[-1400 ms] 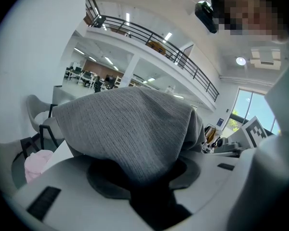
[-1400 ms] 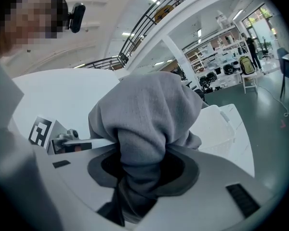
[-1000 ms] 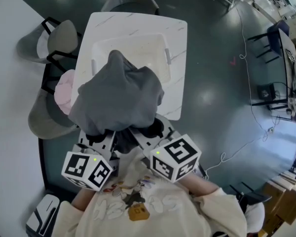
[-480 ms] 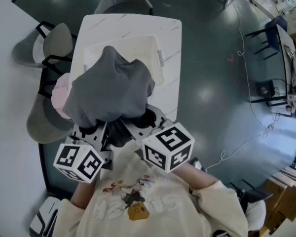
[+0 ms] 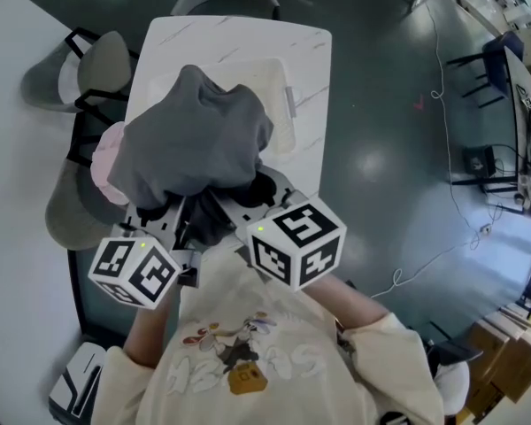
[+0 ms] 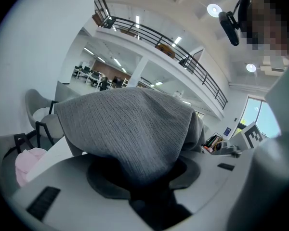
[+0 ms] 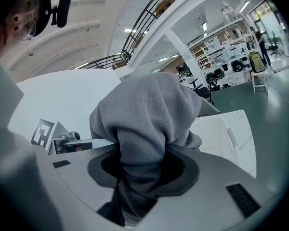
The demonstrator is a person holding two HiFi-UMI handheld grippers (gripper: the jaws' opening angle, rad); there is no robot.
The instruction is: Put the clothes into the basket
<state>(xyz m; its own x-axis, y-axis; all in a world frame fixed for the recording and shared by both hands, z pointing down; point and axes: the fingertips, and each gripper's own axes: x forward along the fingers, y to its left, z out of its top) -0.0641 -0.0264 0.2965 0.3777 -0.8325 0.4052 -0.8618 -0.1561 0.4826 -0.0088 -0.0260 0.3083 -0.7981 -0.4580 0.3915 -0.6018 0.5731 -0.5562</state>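
Left gripper [image 5: 164, 218]: jaws clamped on a fold of the grey garment [image 5: 195, 140]; cloth fills the gap in the left gripper view.
Right gripper [image 5: 248, 204]: jaws likewise clamped on a thick bunch of the same garment.
Garment: held up in the air as one bundle between both grippers, over the near part of the white basket [image 5: 281, 87] on the table [image 5: 311, 51].
Basket: mostly hidden under the bundle; its right rim and far edge show.
Pink cloth [image 5: 106, 153]: lies on a chair [image 5: 75, 204] at the table's left, not yet in the basket.
Risk, overhang: the bundle looks wider than the basket and spreads past its left side. If it were let go here, part would likely drape over the rim or slide toward the chair.
Risk, uneven release: one gripper letting go first would probably swing the cloth sideways off the basket.
Risk, snag: cloth is wedged deep between the jaws and may cling on opening and drag out.
Change from a second ago: bundle and both grippers have gone farther over the table; more of the basket is covered. Grip looks the same.
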